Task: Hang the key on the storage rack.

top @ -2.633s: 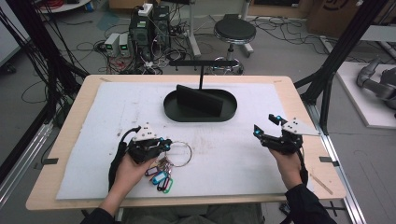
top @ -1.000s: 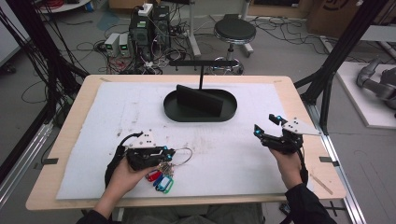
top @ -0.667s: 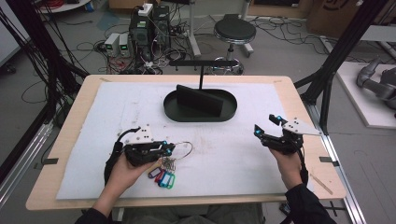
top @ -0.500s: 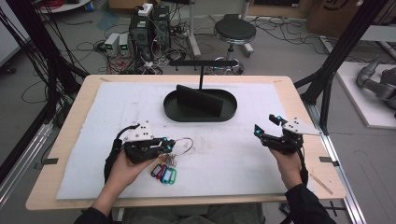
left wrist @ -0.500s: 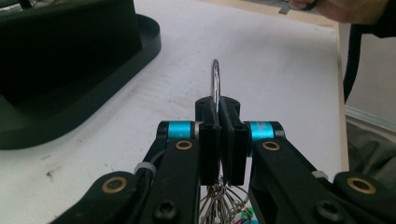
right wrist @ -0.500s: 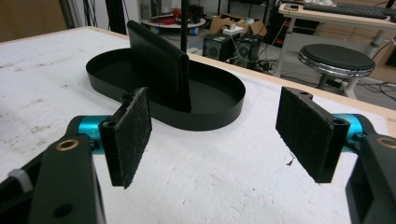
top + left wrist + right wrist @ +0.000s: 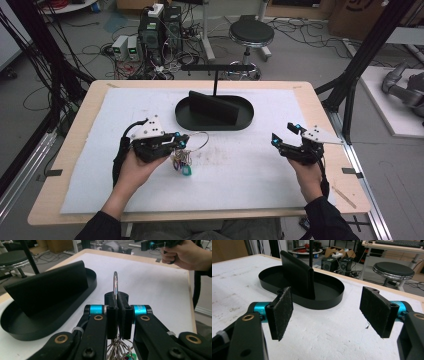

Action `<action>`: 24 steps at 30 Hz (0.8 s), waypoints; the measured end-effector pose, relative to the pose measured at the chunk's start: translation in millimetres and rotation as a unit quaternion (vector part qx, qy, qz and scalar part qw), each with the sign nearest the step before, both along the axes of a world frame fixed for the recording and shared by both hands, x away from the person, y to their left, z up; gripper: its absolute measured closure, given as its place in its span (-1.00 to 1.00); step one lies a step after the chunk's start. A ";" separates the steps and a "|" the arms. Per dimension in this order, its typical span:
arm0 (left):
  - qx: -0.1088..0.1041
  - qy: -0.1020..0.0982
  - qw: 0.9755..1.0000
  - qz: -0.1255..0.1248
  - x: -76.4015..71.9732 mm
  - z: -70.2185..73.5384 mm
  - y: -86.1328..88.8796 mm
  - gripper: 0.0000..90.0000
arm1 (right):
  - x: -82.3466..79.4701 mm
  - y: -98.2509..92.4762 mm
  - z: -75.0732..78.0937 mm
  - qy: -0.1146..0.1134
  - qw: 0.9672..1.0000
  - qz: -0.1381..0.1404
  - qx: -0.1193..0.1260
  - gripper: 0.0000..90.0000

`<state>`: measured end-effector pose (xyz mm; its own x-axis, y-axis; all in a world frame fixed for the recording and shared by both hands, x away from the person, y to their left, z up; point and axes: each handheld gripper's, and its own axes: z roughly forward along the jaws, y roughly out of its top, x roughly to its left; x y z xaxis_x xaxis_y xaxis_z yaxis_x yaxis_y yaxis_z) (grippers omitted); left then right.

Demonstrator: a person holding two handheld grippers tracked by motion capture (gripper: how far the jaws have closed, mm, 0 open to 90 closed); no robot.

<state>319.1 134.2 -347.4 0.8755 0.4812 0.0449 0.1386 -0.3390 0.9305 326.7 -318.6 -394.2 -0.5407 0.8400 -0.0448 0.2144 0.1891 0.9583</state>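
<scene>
Taking the black oval tray point(image 7: 214, 120) near the table's point(image 7: 75, 150) far edge as the landmark, the left tongs point(image 7: 181, 141) sit just in front of its left end, raised off the white mat point(image 7: 250, 170). Their jaws are pressed together on the wire ring point(image 7: 199, 141) of a key bunch point(image 7: 181, 163); in the left gripper view the ring point(image 7: 115, 285) stands upright out of the closed pads, and the keys and coloured tags hang below, clear of the mat as far as the high view shows. The ring's free loop points toward the tray. From the tray's middle rises a thin post with a crossbar point(image 7: 218, 67), running left to right above an upright black slab point(image 7: 212, 106). The bar lies beyond and above the bunch, so a hanging move would likely go up and forward, and the left hand is plainly the nearer one. To the right of the tray and nearer the person, the right tongs point(image 7: 285, 136) hover with jaws wide apart and nothing between them. No brand, label or writing can be read anywhere.
</scene>
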 end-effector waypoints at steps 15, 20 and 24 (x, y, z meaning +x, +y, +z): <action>-0.017 -0.020 0.999 0.031 22.4 22.4 3.3 0.92 | 1.7 -2.7 -0.7 0.001 1.000 -0.002 0.000 -0.40; -0.021 -0.034 0.998 0.045 32.3 28.9 2.7 0.92 | 2.0 -2.4 -0.8 0.003 1.000 -0.001 0.001 -0.40; -0.023 -0.043 0.997 0.056 40.9 35.3 1.8 0.92 | 2.1 -2.8 -0.9 0.006 1.000 -0.003 0.004 -0.40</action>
<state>360.0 136.0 -312.1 0.8099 0.5791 0.0930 0.0918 -0.2818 0.9551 328.8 -321.4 -395.1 -0.5369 0.8431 -0.0321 0.2264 0.1806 0.9571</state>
